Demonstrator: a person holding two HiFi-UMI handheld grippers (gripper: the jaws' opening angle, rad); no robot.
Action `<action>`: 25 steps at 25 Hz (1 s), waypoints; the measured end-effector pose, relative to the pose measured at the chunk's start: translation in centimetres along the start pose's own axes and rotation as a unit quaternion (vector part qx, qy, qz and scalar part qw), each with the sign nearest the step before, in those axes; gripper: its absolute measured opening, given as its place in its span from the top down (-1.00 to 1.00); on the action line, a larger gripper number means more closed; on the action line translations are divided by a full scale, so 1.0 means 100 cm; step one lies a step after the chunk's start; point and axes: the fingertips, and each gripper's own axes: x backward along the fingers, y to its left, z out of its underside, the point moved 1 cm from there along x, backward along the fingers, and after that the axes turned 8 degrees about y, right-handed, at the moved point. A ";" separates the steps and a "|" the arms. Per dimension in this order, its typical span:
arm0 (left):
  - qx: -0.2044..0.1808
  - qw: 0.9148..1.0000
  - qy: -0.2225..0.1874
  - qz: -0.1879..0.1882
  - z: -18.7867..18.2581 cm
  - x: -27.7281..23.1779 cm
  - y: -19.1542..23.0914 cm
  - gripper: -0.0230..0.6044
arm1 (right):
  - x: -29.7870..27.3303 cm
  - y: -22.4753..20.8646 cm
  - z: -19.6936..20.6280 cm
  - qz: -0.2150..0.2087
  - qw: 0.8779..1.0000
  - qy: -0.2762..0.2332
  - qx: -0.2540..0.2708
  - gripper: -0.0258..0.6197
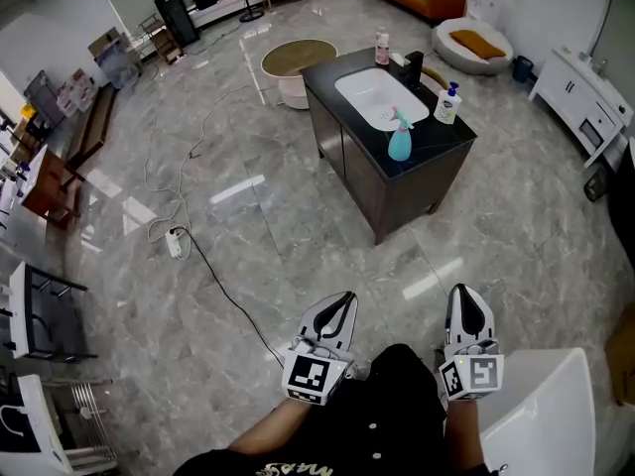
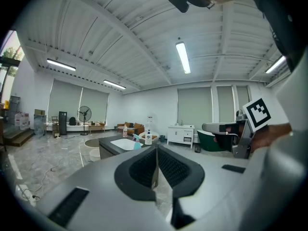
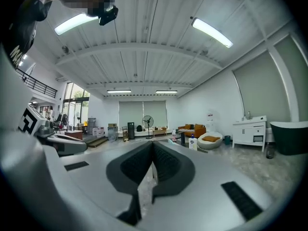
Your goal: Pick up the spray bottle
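The white left gripper (image 1: 343, 299) and white right gripper (image 1: 465, 293) are held level, side by side, jaws closed and empty. The teal plastic spray bottle (image 1: 400, 139) is seen upright on the dark counter (image 1: 442, 152), well apart.

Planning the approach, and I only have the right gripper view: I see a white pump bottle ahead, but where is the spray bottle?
Observer: The head view shows the teal spray bottle upright on the dark counter, at the near edge of the sink, nearer to you than that pump bottle.
Operator: Anything on the floor on the way?
Observer: A black cable lies left of the direct path, running from a power strip toward the left gripper.
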 end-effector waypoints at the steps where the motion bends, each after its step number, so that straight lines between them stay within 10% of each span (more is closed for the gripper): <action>1: 0.001 1.000 0.005 0.001 0.003 -0.004 0.003 0.87 | -0.005 0.000 0.003 0.001 1.000 0.004 -0.002 0.93; 12: 0.005 0.999 0.036 -0.009 -0.002 -0.124 0.058 0.87 | -0.130 -0.067 0.014 0.003 1.000 0.023 -0.015 0.93; 25: -0.003 0.999 0.012 -0.042 -0.115 -0.330 0.124 0.87 | -0.345 -0.180 -0.059 -0.054 0.998 0.015 0.035 0.93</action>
